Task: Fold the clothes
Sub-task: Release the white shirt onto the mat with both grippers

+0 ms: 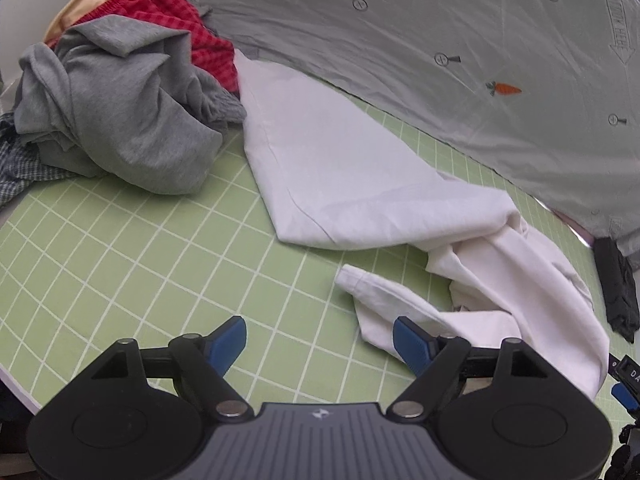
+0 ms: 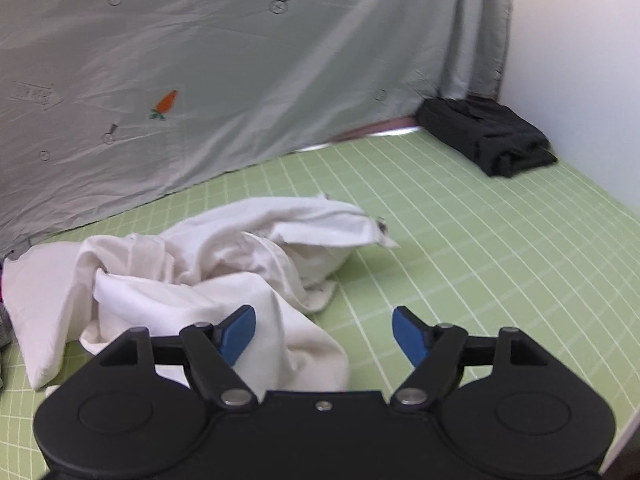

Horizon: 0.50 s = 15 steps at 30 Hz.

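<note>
Both your tools, left tool and right tool, stand released. The white garment sprawls mid-surface; only your left view shows the pile at ten o'clock, only your right the black bundle at one o'clock, open mat between.

White garment — soft matt cloth — on smooth green gridded mat.

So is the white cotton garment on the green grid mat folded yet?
Not folded: the white cotton garment lies rumpled on the mat, one end flat, the other bunched.
</note>
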Motion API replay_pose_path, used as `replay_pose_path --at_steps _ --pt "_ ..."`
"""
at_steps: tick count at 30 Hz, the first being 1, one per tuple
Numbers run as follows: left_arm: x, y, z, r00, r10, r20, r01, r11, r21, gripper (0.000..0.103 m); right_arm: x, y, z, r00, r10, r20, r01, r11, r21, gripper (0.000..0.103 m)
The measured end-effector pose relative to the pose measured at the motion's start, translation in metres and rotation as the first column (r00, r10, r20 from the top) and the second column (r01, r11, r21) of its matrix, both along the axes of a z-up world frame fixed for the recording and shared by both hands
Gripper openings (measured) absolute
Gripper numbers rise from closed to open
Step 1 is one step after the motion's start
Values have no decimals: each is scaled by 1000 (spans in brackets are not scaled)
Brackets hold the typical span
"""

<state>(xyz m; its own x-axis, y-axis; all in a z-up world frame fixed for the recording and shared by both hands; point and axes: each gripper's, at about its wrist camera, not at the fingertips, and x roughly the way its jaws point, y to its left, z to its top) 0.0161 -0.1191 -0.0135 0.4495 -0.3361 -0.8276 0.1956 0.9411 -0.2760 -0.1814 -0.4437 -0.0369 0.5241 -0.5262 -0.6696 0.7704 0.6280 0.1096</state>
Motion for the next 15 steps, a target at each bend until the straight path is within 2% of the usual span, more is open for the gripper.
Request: replay_pose_path --at_steps 6,11,15 --pt "9 -19 -15 999 -16 -37 14 999 -38 81 -21 -11 -2 996 -89 -9 89 996 -7 78" --pt "22 -43 -27 995 -4 -96 -10 988 -151 84 -35 -22 -3 994 -108 -30 108 994 -12 78" --pt "34 -67 -44 984 12 -179 -55 970 -236 85 -44 -29 -3 994 -103 -48 102 995 -17 78"
